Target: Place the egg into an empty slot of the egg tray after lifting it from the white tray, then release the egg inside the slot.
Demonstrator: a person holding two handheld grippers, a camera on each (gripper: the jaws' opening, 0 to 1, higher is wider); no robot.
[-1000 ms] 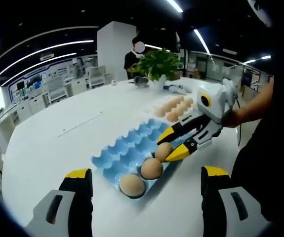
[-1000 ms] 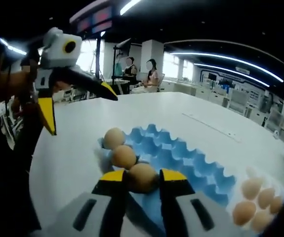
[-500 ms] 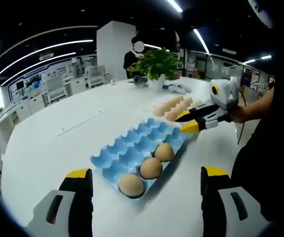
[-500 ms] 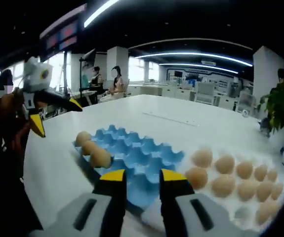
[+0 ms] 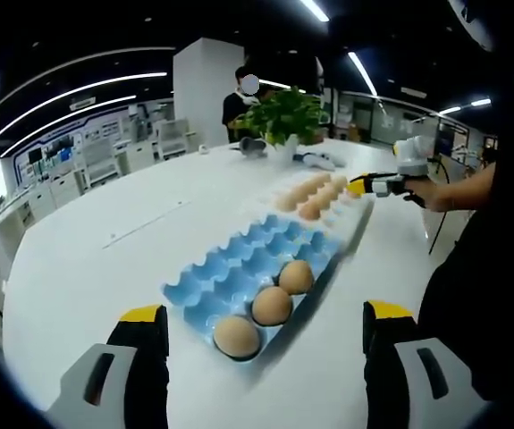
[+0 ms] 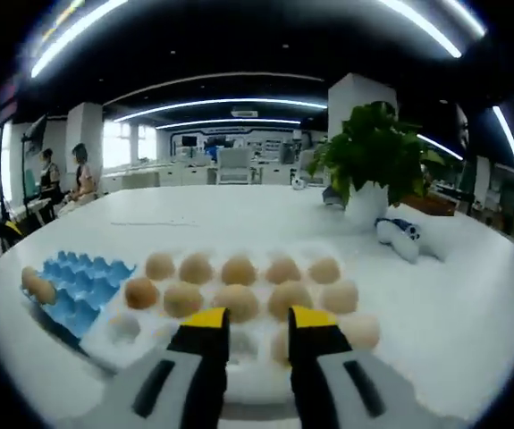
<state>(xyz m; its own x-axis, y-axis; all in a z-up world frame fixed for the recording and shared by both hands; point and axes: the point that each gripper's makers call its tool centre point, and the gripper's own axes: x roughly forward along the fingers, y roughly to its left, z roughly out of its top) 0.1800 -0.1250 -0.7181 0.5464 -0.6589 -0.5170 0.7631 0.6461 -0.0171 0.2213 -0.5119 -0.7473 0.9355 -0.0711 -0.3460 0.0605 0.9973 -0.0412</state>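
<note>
Right hand-held gripper (image 6: 249, 322), jaws narrowly parted and empty, poised over white tray (image 6: 149, 353): next move, closing on an egg (image 6: 237, 300) for the egg tray (image 6: 82, 286).

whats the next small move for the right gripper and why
Probably ease the right gripper forward and down onto the egg just ahead of its jaws. The jaws stand open with nothing between them, it hangs over the white tray, and the blue egg tray has many empty slots beside its three eggs.

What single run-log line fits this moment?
right hand-held gripper: open, empty, over white plastic tray of brown eggs | blue moulded egg tray: three eggs in near row | left hand-held gripper: open
</note>
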